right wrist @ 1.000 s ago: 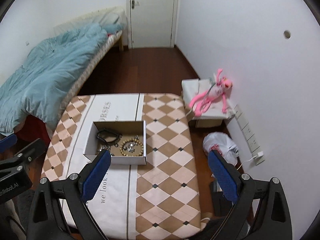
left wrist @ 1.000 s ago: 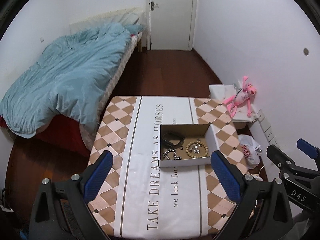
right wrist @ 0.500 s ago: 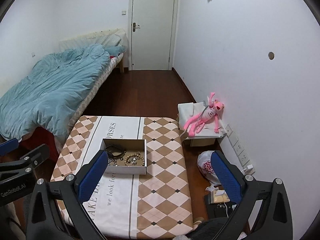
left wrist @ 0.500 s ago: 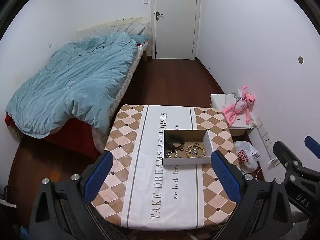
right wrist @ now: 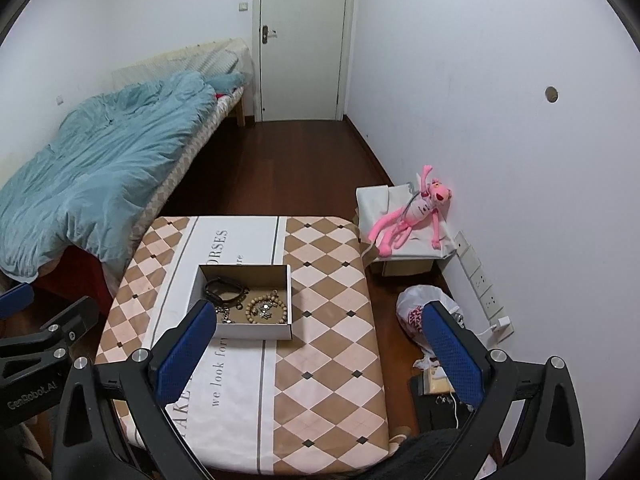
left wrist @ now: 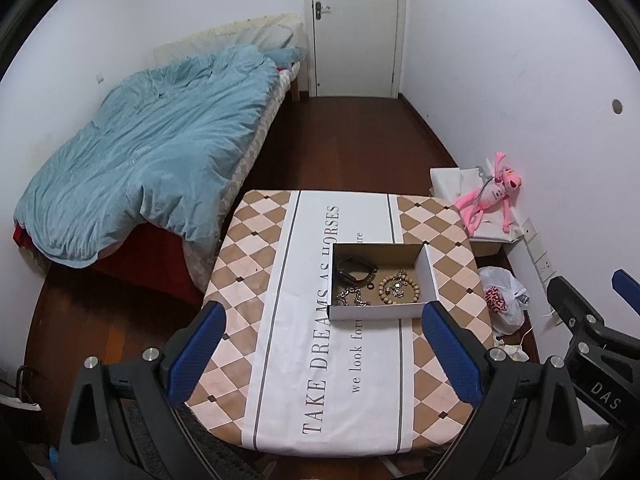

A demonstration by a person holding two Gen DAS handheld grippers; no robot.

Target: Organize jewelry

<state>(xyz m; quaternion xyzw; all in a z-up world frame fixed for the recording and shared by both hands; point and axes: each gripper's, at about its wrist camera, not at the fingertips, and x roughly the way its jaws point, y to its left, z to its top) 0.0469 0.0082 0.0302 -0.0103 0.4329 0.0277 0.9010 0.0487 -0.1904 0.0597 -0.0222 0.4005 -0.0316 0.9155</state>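
Note:
A white cardboard box (left wrist: 380,312) (right wrist: 256,330) stands on a table (left wrist: 248,272) (right wrist: 332,280) with a checked cloth. Inside lie a black band (left wrist: 354,270) (right wrist: 222,288), a silver chain (left wrist: 352,298) (right wrist: 226,314) and a wooden bead bracelet (left wrist: 399,288) (right wrist: 266,309). My left gripper (left wrist: 320,344) is open and empty, held high above the table's near part. My right gripper (right wrist: 320,344) is open and empty, also high above the table, right of the box. Each gripper shows at the edge of the other's view.
A bed with a blue duvet (left wrist: 148,168) stands left of the table. A pink plush toy (right wrist: 408,216) lies on a small white-covered box by the right wall. A plastic bag (right wrist: 420,312) and wall sockets (right wrist: 480,280) are on the right. A closed door (left wrist: 352,28) is at the far end.
Both grippers rose and drew back from the table, then came a little nearer; the box looks smaller than one second ago. Both stay open and empty.

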